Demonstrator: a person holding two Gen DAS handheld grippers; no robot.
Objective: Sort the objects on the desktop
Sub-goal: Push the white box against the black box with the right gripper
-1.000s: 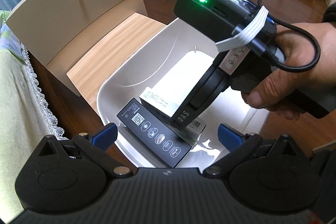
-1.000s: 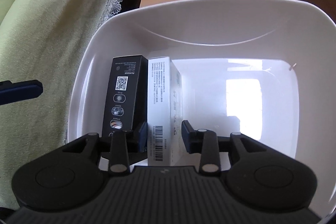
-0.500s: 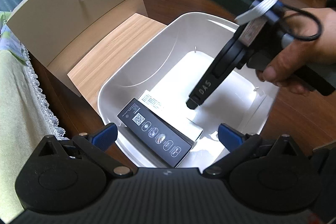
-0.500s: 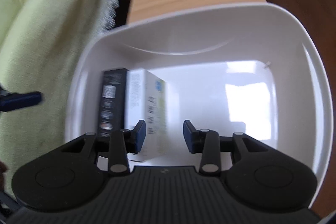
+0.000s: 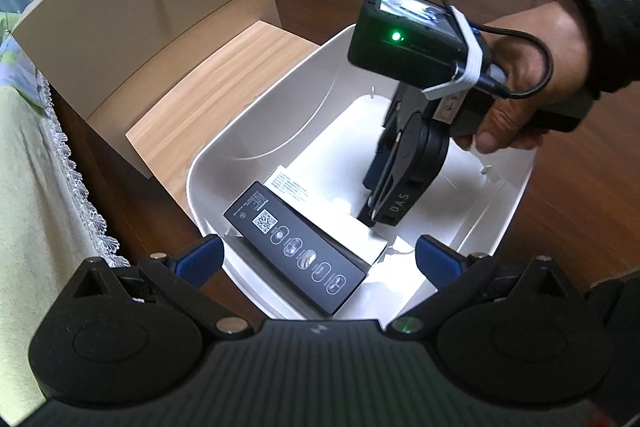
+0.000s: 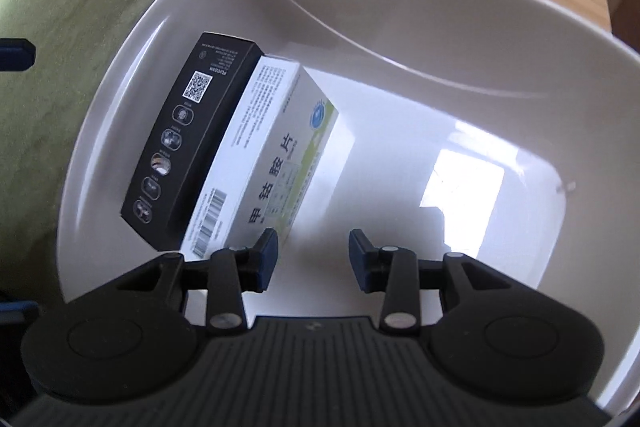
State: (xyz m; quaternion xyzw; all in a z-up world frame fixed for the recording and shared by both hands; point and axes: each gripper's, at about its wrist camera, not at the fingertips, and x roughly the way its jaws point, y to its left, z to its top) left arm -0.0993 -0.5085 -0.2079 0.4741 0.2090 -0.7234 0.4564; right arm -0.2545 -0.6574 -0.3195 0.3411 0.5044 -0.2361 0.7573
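Observation:
A white plastic bin [image 5: 304, 115] [image 6: 400, 7] holds two boxes side by side at its left end. The black box [image 5: 296, 247] [image 6: 188, 147] with a QR code stands on its long edge. The white medicine box [image 5: 344, 223] [image 6: 276, 163] leans against it. My right gripper [image 6: 314, 247] [image 5: 376, 211] points down into the bin just right of the white box, open, with only bin floor between its pads. A person's hand [image 5: 520, 87] holds it. My left gripper [image 5: 320, 255] hangs open above the bin's near rim, over the black box.
The bin sits on a brown surface beside a light wooden cabinet top [image 5: 208, 87]. A green cloth with a lace edge [image 5: 24, 187] [image 6: 60, 27] runs along the left. The right half of the bin floor [image 6: 460, 187] is bare.
A second ago the white box was between my right gripper's fingers. It let go, lifted, then rolled and sank beside the box. The white box now leans on the black one. The left gripper stayed put.

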